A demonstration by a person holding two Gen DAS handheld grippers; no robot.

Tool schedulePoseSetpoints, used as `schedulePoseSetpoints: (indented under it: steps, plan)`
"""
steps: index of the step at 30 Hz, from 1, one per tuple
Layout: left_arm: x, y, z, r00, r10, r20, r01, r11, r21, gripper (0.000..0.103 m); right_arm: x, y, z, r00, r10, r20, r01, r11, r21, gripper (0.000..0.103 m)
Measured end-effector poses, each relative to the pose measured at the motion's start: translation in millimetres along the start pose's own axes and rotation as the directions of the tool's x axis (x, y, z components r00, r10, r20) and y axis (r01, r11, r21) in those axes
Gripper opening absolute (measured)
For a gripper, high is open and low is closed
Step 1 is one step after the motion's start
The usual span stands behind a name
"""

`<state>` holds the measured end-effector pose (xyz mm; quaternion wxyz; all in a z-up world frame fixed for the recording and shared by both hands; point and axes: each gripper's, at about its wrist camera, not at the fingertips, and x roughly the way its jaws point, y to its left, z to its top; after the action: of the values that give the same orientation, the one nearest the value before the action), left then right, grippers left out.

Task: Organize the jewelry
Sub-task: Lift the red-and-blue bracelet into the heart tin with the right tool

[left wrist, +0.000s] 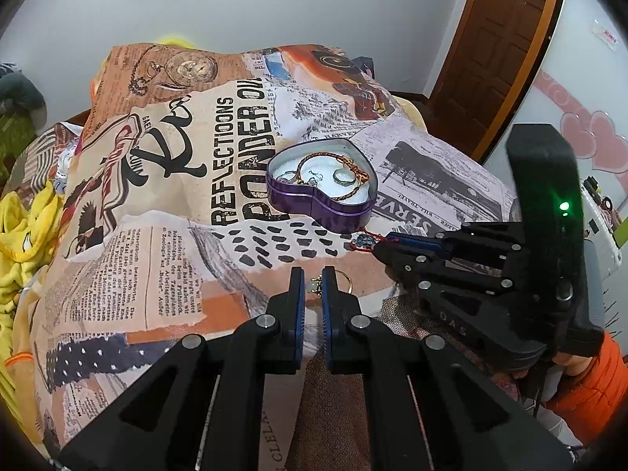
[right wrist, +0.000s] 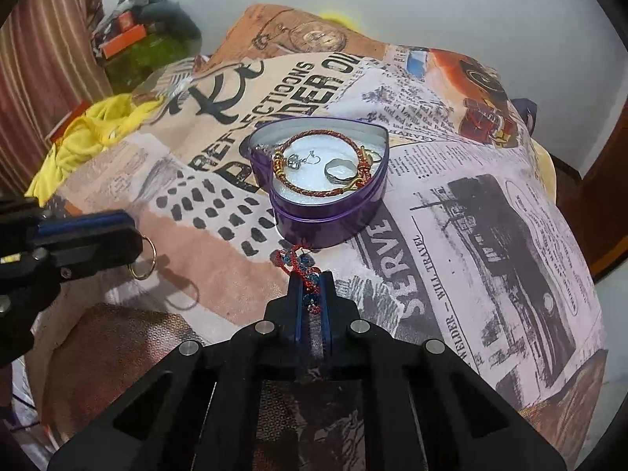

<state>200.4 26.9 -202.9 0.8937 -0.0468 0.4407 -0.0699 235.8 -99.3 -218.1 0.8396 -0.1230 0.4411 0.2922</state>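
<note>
A purple heart-shaped tin (left wrist: 314,206) (right wrist: 333,216) sits open on the printed blanket. In it lie a red-gold braided bracelet (left wrist: 355,174) (right wrist: 314,190), a silver ring (right wrist: 338,169) and small silver pieces. My left gripper (left wrist: 313,283) is shut on a gold ring (left wrist: 344,280), which also shows in the right wrist view (right wrist: 145,261), held just above the blanket. My right gripper (right wrist: 312,286) is shut on a red-and-blue beaded piece (right wrist: 304,265) (left wrist: 363,241), close in front of the tin.
The blanket (left wrist: 188,180) (right wrist: 490,204) is humped over bedding. Yellow cloth (left wrist: 23,243) (right wrist: 94,125) lies at the left. A wooden door (left wrist: 502,31) and a white wall stand behind. The right gripper's body (left wrist: 510,271) is close to my left gripper.
</note>
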Motion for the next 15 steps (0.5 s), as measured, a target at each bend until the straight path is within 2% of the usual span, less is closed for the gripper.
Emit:
schedulePoseSetpoints:
  steps: [15]
  plan:
    - [-5, -3, 13, 1.0, 0.016, 0.025, -0.016, 1.0, 0.002, 0.007, -47, -11, 10, 0.992, -0.007, 0.126, 0.0, 0.999, 0.049, 0.007]
